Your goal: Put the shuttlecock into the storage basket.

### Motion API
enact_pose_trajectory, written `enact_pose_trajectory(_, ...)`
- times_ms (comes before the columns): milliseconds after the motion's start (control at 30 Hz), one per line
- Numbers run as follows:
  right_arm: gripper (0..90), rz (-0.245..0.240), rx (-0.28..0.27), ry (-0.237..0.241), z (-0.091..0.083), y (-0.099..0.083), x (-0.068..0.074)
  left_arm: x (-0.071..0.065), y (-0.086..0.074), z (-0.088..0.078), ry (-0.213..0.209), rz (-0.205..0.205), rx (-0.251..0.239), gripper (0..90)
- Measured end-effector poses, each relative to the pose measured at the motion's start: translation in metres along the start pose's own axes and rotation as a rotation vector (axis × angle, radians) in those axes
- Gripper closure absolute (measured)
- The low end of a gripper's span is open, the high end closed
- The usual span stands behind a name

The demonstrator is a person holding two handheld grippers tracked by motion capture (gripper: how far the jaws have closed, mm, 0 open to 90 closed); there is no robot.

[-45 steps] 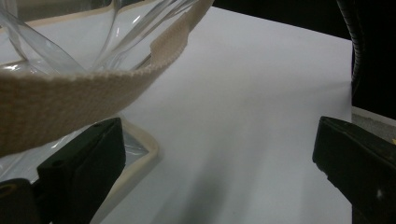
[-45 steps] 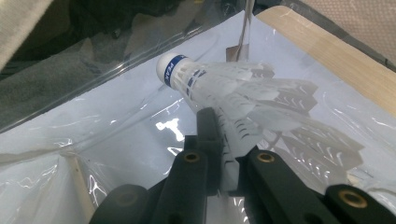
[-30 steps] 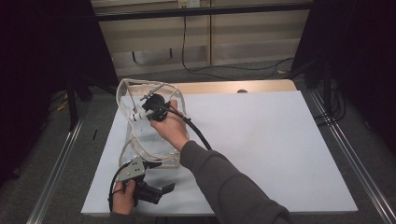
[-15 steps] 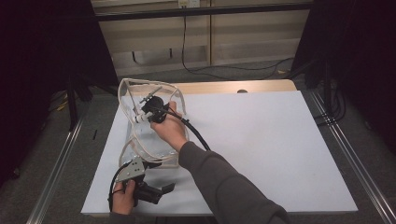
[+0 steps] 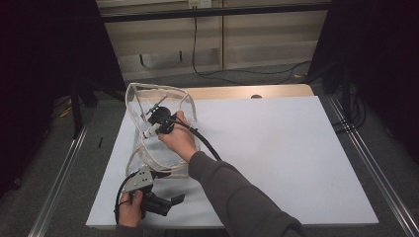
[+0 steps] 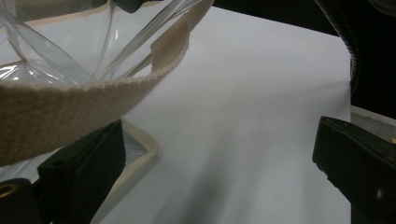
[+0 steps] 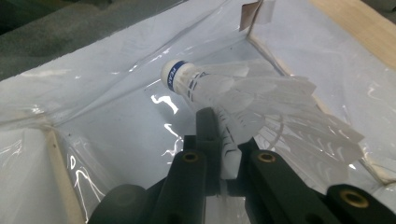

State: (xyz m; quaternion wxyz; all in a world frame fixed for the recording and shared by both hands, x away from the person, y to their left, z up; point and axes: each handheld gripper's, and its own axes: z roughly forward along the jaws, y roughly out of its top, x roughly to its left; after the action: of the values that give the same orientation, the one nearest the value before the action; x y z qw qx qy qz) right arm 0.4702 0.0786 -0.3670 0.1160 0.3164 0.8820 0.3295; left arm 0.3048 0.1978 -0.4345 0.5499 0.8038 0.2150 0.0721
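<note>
clear plastic forms the bag (image 5: pixel 143 148) lying on the white table (image 5: pixel 276 158), trimmed with a beige woven strap (image 6: pixel 70 102). the right gripper (image 5: pixel 157 118) reaches inside the bag, its jaws clamped on the feathers of a white shuttlecock (image 7: pixel 233 102), whose cork tip with a blue band points away from the jaws and hangs just above the bag's plastic bottom. the left gripper (image 5: pixel 160 202) rests at the near edge of the table by the bag's mouth, its jaws spread wide apart; the strap passes just over one jaw, and nothing is pinched between them.
</note>
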Motion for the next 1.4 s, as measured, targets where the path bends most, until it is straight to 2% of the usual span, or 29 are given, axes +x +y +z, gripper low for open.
enact_pose_trajectory(67, 86.6, -0.004, 0.009, 0.004, 0.001, -0.001, 0.000, 0.000, 0.000, 0.000, -0.001, 0.000, -0.001, 2.6)
enact_pose_trajectory(167, 78.2, -0.010, 0.026, 0.015, 0.002, -0.001, 0.001, 0.000, 0.000, 0.000, -0.001, 0.000, -0.001, 2.7)
enact_pose_trajectory(200, 74.4, -0.010, 0.025, 0.006, 0.002, -0.001, 0.001, 0.000, 0.000, 0.000, -0.001, 0.000, -0.001, 2.6)
enact_pose_trajectory(233, 66.5, -0.007, 0.021, -0.017, 0.001, -0.001, 0.001, 0.000, 0.000, 0.000, 0.001, 0.003, 0.001, 2.6)
enact_pose_trajectory(333, 61.7, -0.004, 0.021, -0.024, 0.000, -0.001, 0.000, 0.000, 0.000, 0.001, 0.001, 0.000, 0.000, 2.6)
enact_pose_trajectory(500, 44.0, 0.007, 0.027, -0.060, -0.002, -0.001, -0.003, -0.001, 0.000, 0.001, 0.000, -0.009, -0.006, 2.6)
enact_pose_trajectory(567, 41.4, 0.012, 0.027, -0.054, -0.003, -0.001, -0.003, -0.001, 0.000, 0.001, 0.000, -0.008, -0.006, 2.6)
enact_pose_trajectory(600, 35.2, 0.012, 0.033, -0.071, -0.005, -0.001, -0.004, -0.001, 0.000, 0.001, 0.000, -0.008, -0.006, 2.6)
enact_pose_trajectory(700, 30.1, 0.021, 0.034, -0.086, -0.009, -0.001, -0.005, -0.001, 0.000, 0.001, -0.001, -0.009, -0.007, 2.6)
enact_pose_trajectory(1300, 23.5, 0.069, -0.041, 0.004, -0.045, 0.004, -0.002, -0.001, 0.000, 0.001, -0.001, -0.002, 0.000, 2.6)
enact_pose_trajectory(1400, 23.2, 0.059, -0.054, 0.009, -0.053, 0.005, -0.001, -0.001, 0.000, 0.002, 0.000, -0.007, -0.003, 2.5)
